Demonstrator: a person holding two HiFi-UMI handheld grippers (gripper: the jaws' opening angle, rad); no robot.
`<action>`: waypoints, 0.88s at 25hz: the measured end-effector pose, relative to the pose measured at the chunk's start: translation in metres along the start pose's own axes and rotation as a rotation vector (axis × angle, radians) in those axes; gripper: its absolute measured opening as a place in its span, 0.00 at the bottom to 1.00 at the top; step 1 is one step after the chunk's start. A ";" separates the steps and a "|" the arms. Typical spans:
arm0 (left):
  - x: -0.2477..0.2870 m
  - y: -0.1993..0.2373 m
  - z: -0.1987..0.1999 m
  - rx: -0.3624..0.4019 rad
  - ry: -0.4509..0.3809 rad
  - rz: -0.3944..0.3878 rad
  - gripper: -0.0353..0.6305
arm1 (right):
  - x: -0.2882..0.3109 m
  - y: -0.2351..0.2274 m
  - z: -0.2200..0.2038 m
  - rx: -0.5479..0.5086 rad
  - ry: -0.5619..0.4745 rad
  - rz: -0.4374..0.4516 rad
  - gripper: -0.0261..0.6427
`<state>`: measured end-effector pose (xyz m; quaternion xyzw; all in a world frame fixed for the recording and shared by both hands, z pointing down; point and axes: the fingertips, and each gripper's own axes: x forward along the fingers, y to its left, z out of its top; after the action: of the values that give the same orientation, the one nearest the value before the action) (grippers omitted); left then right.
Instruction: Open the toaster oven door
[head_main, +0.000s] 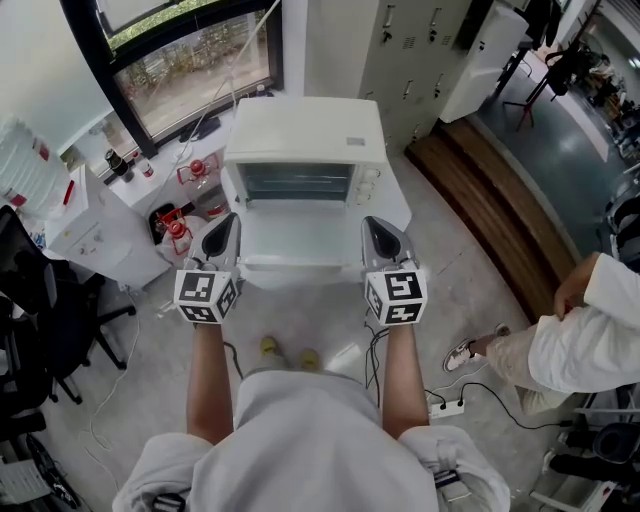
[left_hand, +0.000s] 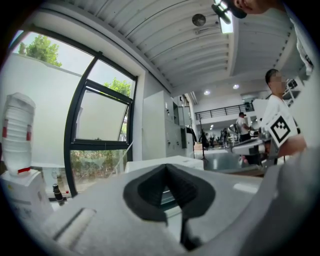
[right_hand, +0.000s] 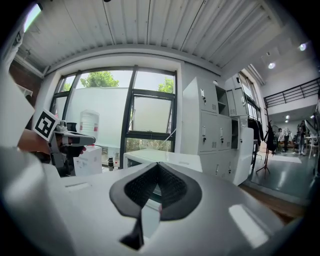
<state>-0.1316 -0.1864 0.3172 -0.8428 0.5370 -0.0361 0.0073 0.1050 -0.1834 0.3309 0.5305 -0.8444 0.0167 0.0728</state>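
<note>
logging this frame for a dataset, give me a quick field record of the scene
oven: white toaster oven on a white table
door: oven door folded down flat, cavity in view
left gripper: jaws together, nothing between them, at the door's left side
right gripper: jaws together, nothing between them, at the door's right side
contact with door: cannot tell
bystander: person in white at the right edge
</note>
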 end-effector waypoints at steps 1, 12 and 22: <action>-0.002 0.001 0.002 0.002 -0.004 0.005 0.05 | -0.002 -0.001 0.001 0.005 -0.003 -0.001 0.04; -0.015 0.002 0.015 0.027 -0.033 0.024 0.05 | -0.016 -0.005 0.016 -0.038 -0.049 -0.017 0.04; -0.021 0.007 0.029 0.047 -0.048 0.042 0.05 | -0.021 -0.015 0.029 -0.030 -0.081 -0.022 0.04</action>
<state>-0.1452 -0.1708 0.2864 -0.8316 0.5532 -0.0283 0.0408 0.1240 -0.1740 0.2984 0.5388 -0.8409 -0.0185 0.0466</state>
